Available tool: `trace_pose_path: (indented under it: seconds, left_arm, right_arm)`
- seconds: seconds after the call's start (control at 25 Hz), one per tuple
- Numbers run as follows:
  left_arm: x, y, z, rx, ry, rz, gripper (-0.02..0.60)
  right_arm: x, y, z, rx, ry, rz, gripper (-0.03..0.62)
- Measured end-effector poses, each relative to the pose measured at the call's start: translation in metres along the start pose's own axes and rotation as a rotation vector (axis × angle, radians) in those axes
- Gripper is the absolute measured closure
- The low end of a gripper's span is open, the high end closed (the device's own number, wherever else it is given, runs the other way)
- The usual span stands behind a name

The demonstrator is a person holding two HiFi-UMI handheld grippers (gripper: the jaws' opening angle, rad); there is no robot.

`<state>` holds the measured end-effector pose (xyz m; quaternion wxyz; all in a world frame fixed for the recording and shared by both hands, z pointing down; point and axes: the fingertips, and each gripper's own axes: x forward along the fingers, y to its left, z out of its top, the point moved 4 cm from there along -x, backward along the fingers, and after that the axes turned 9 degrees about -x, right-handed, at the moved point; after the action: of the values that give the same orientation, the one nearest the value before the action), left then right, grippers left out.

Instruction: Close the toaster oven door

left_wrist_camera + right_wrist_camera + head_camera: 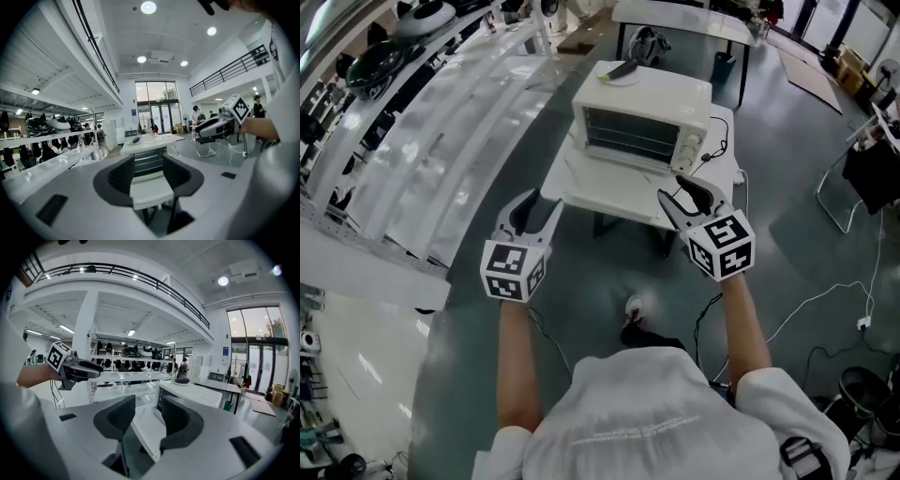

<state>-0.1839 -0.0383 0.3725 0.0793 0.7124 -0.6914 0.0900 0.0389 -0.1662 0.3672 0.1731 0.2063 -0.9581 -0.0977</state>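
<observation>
The white toaster oven stands on a small white table ahead of me. Its wire racks show, and its door lies folded down flat in front. My left gripper is held open and empty before the table's left front corner, short of the door. My right gripper is open and empty near the table's right front edge. In the left gripper view the oven sits between the left gripper's spread jaws. The right gripper view has the oven just right of the right gripper's jaws.
A plate with a dark object rests on the oven top. A black cable runs off the oven's right side. Long white shelving lines the left. Another table stands behind, with a chair frame and floor cables at the right.
</observation>
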Motion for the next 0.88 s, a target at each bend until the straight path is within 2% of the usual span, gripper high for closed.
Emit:
trace_pose_path:
  seconds: [0.24, 0.52, 0.68, 0.88]
  left_arm:
    - [0.048, 0.0, 0.022, -0.001, 0.009, -0.009, 0.391]
    - [0.098, 0.022, 0.018, -0.013, 0.042, -0.035, 0.391]
    - [0.125, 0.039, 0.013, -0.028, 0.071, -0.068, 0.391]
    - [0.161, 0.065, -0.001, -0.036, 0.116, -0.148, 0.392]
  right_arm:
    - [0.014, -0.041, -0.006, 0.027, 0.02, -0.002, 0.422]
    - [0.048, -0.071, -0.019, 0.06, 0.041, -0.021, 0.422]
    - [0.062, -0.082, -0.028, 0.082, 0.089, -0.072, 0.422]
    - [0.078, -0.085, -0.037, 0.131, 0.138, -0.149, 0.422]
